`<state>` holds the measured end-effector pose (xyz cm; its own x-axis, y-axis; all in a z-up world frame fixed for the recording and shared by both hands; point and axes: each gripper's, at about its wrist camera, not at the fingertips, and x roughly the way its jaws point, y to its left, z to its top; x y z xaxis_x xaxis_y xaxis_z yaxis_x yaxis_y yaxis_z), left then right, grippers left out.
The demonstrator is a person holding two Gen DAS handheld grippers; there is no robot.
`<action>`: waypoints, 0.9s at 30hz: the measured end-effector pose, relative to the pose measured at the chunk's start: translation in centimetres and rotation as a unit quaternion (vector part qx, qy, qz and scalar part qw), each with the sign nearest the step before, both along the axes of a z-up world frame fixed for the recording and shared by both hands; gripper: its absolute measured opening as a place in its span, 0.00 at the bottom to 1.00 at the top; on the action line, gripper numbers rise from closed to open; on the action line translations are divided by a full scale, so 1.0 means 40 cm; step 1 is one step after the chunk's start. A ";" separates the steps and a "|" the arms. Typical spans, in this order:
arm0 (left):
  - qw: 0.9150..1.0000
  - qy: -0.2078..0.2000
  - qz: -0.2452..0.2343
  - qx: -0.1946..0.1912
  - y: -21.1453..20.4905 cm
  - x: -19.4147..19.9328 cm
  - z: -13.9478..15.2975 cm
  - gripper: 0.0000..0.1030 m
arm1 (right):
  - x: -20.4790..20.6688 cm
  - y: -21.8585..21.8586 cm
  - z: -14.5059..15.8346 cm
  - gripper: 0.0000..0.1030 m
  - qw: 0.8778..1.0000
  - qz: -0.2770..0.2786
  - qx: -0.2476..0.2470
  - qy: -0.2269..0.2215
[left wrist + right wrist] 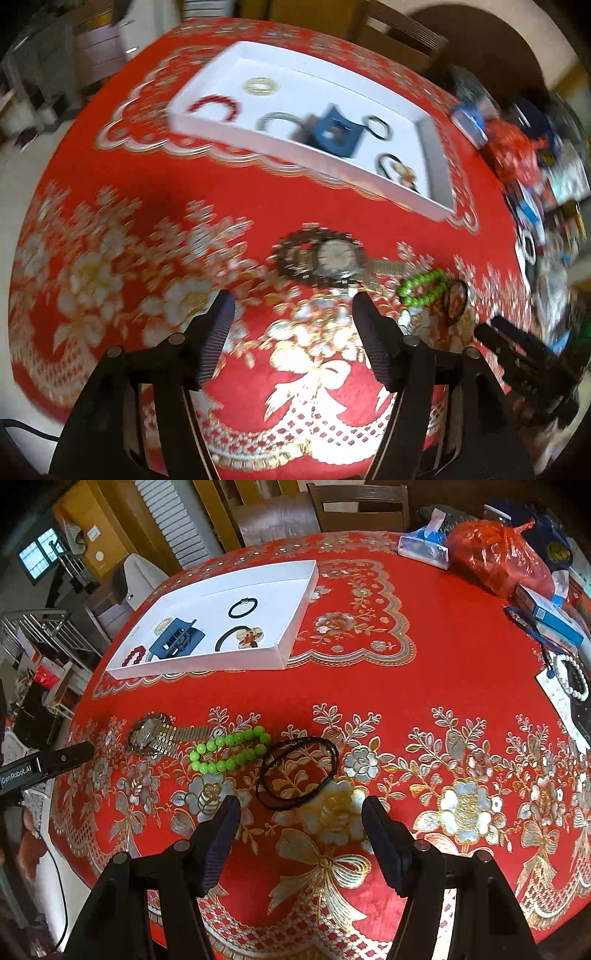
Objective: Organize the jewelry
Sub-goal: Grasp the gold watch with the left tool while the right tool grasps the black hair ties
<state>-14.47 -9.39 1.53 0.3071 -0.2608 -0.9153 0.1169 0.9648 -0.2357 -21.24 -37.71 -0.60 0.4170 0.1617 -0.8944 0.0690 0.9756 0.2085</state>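
A white tray (236, 133) (199, 666) on the red tablecloth holds a red bead bracelet (214, 105), a gold ring (260, 86), a blue hair claw (175, 638) and black hair ties (242, 607). On the cloth in front lie a metal watch (338, 258) (151, 734) over a dark bead bracelet (295, 254), a green bead bracelet (229, 749) (423, 288) and a black cord loop (299, 771). My left gripper (293, 310) is open and empty just before the watch. My right gripper (301, 818) is open and empty just before the black cord loop.
Clutter stands at the table's far right: an orange plastic bag (495, 557), blue boxes (550, 616), a tissue pack (424, 544) and a white bead bracelet (572, 675). Wooden chairs (358, 506) stand behind the table. The table edge curves close on the left.
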 end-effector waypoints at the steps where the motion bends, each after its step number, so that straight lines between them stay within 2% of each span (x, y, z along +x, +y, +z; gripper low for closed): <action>1: 1.000 0.001 -0.012 0.006 -0.010 0.006 -0.002 0.64 | 0.003 0.001 -0.001 0.64 1.000 0.000 0.000 0.002; 8: 0.997 -0.018 -0.077 0.023 -0.071 0.048 -0.026 0.64 | 0.020 0.004 -0.007 0.64 1.000 -0.010 0.009 0.007; 11: 0.988 -0.022 -0.147 0.049 -0.109 0.068 -0.044 0.64 | 0.021 0.003 0.000 0.64 1.000 -0.011 0.009 0.004; 13: 0.978 -0.021 -0.196 0.065 -0.128 0.078 -0.061 0.64 | 0.023 0.000 0.005 0.64 1.000 -0.015 0.009 0.003; 16: 0.966 -0.012 -0.247 0.071 -0.147 0.086 -0.086 0.64 | 0.026 -0.009 0.008 0.64 1.000 -0.023 0.014 0.001; 20: 0.955 -0.023 -0.283 0.082 -0.169 0.099 -0.099 0.64 | 0.033 -0.020 0.001 0.64 0.999 -0.033 0.016 0.007; 23: 0.951 -0.020 -0.299 0.069 -0.175 0.116 -0.105 0.64 | 0.038 -0.027 -0.007 0.64 0.999 -0.042 0.020 0.011; 25: 0.946 -0.019 -0.317 0.060 -0.185 0.120 -0.108 0.58 | 0.042 -0.032 -0.013 0.64 0.999 -0.048 0.021 0.014; 26: 0.944 -0.024 -0.323 0.070 -0.188 0.123 -0.109 0.48 | 0.043 -0.035 -0.016 0.64 0.998 -0.050 0.022 0.015; 27: 0.939 -0.031 -0.332 0.081 -0.195 0.120 -0.110 0.43 | 0.045 -0.037 -0.020 0.64 0.998 -0.053 0.022 0.017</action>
